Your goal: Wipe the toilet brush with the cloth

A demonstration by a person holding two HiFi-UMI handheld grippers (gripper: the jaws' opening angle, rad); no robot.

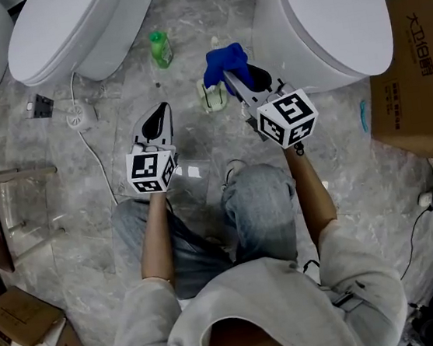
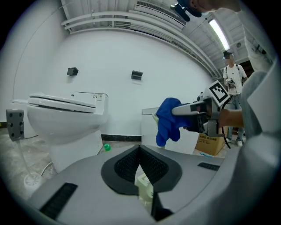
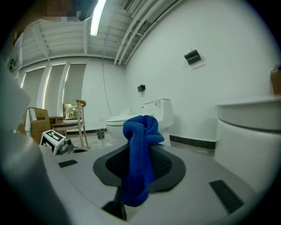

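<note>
Both tongs are closed: my right tongs (image 1: 230, 76) clamp the cloth (image 3: 139, 154), and my left tongs (image 2: 139, 151) meet at the tips. The brush (image 1: 213, 96) stands on the floor (image 1: 182, 23) just under the cloth. It seems upright, top end toward me.

Only one bit of print comes near to reading: dark Chinese characters down the side of the brown cardboard box (image 1: 422, 65) beside the white oval-lidded toilet (image 1: 330, 13), too skewed to spell out for certain. The small label on the white ceramic cistern (image 2: 90, 100) is just a blur
</note>
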